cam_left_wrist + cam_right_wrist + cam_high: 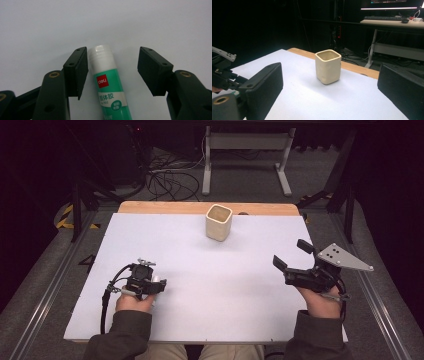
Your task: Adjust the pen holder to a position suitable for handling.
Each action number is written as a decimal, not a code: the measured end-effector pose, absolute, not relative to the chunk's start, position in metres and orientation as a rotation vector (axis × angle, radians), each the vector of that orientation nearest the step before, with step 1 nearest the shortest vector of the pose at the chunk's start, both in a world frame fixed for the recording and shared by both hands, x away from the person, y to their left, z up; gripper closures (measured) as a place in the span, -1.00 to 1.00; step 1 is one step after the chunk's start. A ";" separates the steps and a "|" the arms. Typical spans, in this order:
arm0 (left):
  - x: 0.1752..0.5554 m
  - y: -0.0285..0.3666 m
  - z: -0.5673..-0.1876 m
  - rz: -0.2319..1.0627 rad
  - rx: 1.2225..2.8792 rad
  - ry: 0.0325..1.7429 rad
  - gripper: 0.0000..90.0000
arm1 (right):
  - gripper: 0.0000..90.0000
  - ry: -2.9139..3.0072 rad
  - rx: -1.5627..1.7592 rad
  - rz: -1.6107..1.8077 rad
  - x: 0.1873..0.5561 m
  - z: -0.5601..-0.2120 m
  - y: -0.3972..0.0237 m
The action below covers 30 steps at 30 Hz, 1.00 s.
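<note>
The left claw (156, 286) sits low over the near left part of the white-topped counter (200, 270), pointed down at its surface. In the left gripper view a green and white glue stick with a translucent white cap and a red brand patch (110, 82) lies flat on the counter between the two black jaws. The left-hand pad (76, 71) stands just beside the tube, at or very near its cap; whether it touches cannot be told. The right-hand pad (152, 70) stands well apart from the tube. The jaws are apart and not clamped on the stick.

The right claw (292, 254) is held above the near right part of the counter, its jaws spread wide with nothing between them. A grey three-cornered plate rides on top of it.

A cream square-sided ceramic cup (219, 222) stands upright near the far edge of the counter, about midway across, well apart from both claws. In the right gripper view the cup (328, 66) shows between the jaws but far off. A strip of bare wood (165, 207) runs along the far edge of the counter.
</note>
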<state>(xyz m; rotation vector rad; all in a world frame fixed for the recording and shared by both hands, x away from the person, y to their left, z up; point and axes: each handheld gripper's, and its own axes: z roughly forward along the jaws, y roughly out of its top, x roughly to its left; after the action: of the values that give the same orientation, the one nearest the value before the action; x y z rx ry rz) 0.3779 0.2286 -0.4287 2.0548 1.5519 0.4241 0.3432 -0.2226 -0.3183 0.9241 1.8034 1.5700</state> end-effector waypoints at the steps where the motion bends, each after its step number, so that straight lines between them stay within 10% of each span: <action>1: 0.379 0.227 -0.429 0.429 2.060 1.551 -0.03 | -0.85 1.808 0.923 1.566 0.343 -0.318 -0.222; 30: 0.390 0.224 -0.439 0.443 2.147 1.577 0.45 | -0.84 1.825 0.929 1.564 0.341 -0.316 -0.220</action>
<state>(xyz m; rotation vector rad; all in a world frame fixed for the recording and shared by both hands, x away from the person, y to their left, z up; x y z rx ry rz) 0.3902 0.2237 -0.4390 2.1467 1.5771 0.4433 0.3412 -0.2200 -0.3157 0.9293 1.8247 1.5640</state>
